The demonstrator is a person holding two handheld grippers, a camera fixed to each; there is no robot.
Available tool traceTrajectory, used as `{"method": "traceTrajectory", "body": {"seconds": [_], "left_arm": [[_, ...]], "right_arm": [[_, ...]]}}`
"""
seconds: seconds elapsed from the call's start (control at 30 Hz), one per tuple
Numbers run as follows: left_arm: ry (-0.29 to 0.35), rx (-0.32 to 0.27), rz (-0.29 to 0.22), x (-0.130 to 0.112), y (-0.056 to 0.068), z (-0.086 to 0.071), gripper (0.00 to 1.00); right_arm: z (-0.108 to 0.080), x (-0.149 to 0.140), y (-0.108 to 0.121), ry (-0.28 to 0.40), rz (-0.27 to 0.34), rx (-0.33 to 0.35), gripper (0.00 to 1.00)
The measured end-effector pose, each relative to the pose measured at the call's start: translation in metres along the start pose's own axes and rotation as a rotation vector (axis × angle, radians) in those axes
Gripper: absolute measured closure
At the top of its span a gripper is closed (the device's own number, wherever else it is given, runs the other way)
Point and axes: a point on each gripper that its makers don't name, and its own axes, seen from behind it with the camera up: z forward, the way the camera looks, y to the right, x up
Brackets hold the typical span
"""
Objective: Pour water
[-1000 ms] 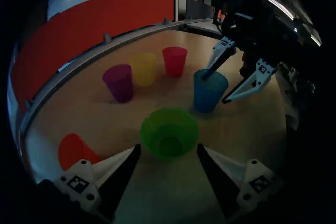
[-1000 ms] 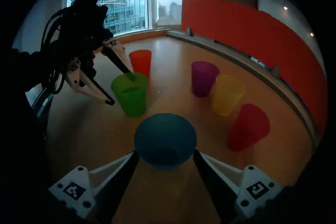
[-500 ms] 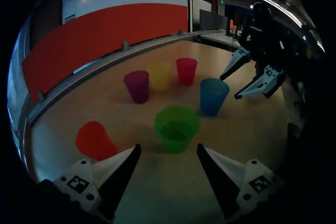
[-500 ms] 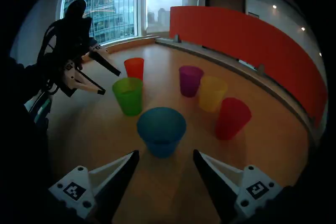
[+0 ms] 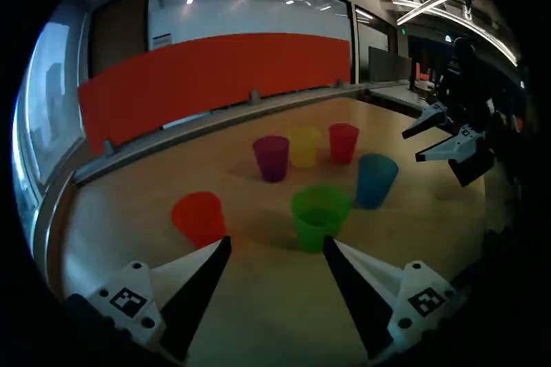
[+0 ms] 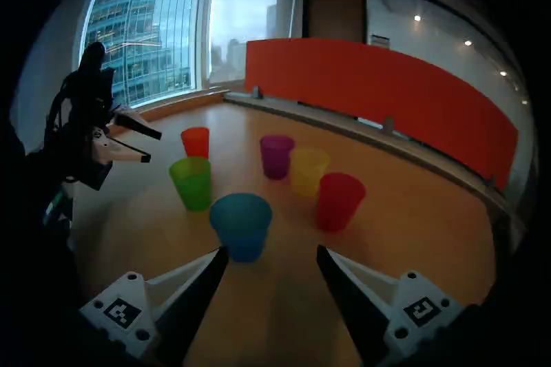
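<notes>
both tools were spread wide and held nothing. in the left gripper view the left tool [image 5: 275, 240] hung above the pale wooden counter [image 5: 268, 312], with the translucent green plastic cup [image 5: 318, 217] ahead of it and a little to the right of its centre line, clear of both fingertips. in the right gripper view the right tool [image 6: 271, 251] faced the translucent blue plastic cup [image 6: 241, 224], which stood just past its fingertips and a little left of centre, not touched.

both cups stood upright on the counter, mouths up, long axes vertical, near each other but apart. the green cup was nearer the left tool and the blue cup nearer the right tool. seen from the left gripper view, the right tool [image 5: 413, 147] was off to the blue cup's far right, above counter level.

behind these stood an orange plastic cup [image 5: 200, 217], a purple plastic cup [image 5: 271, 158], a yellow plastic cup [image 5: 304, 147] and a red plastic cup [image 5: 343, 143], all upright and separate.

whether any cup held water could not be told.

judgement: no pour had begun. either tool would have to travel forward and down so that its fingers straddled the cup wall from the sides, the left correcting rightward and the right leftward.
</notes>
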Motion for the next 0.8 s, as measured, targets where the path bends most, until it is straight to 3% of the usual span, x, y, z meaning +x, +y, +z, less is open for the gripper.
{"method": "traceTrajectory", "body": {"seconds": [0.4,0.6,0.8], "left_arm": [[0.202,0.261,-0.071,0.035,-0.052,-0.036,0.01],[0.309,0.353,-0.098,0.056,-0.064,-0.055,0.01],[0.416,0.444,-0.142,0.072,-0.075,-0.075,0.01]], "right_arm": [[-0.023,0.045,0.038,0.22,0.071,-0.219,0.0],[-0.042,0.072,0.064,0.357,0.111,-0.361,0.01],[-0.061,0.082,0.087,0.446,0.163,-0.496,0.0]]}}
